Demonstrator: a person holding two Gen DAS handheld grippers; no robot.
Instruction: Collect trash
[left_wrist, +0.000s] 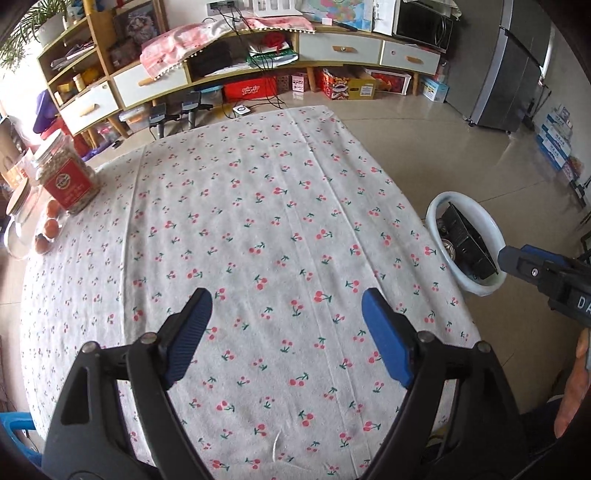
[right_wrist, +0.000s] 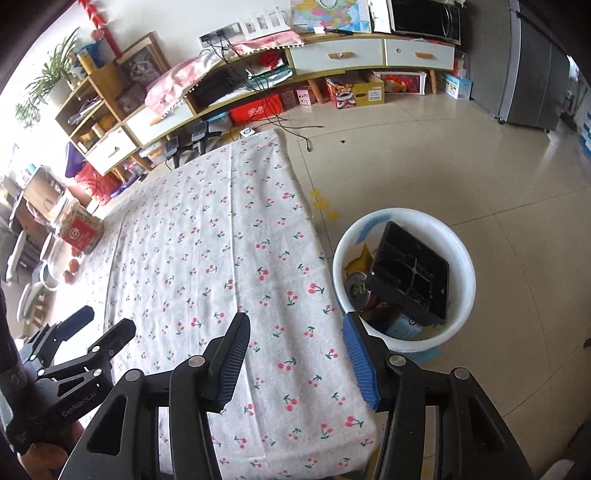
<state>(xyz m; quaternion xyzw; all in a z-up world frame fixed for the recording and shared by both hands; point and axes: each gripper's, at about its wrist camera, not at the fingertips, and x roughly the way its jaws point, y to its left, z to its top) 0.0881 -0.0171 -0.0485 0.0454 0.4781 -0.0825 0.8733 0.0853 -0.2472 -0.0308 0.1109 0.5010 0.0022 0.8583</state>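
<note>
Nearest in the left wrist view, the left claw (left_wrist: 286, 314) was seen spread wide above the table (left_wrist: 258, 221), with nothing between its blue pads (left_wrist: 384, 343) but the cherry-printed cloth. In the right wrist view, the right claw (right_wrist: 295, 343) was found partly open and empty as well, held over the right edge of the table (right_wrist: 207, 258), its right finger overlapping the near rim of the bin. The left claw (right_wrist: 96, 332) was also caught at the lower left of that view, parted and holding nothing.

Just beside the table, on the tiled floor (right_wrist: 480, 166), a white bin (right_wrist: 465, 280) was seen. The trash had been gathered inside it: a black plastic tray (right_wrist: 410, 277) leaning tilted, a can (right_wrist: 356, 290) beneath it, and some yellow and blue wrappers.

Farther off, at the left edge of the table, a jar with a red label (left_wrist: 68, 173) and a few small orange fruits (left_wrist: 50, 227) were noted. Beyond the table, a wooden shelf unit (left_wrist: 340, 50) with white drawers was seen along the wall, with boxes stored beneath it, and a grey fridge (left_wrist: 517, 66) at the far right.
</note>
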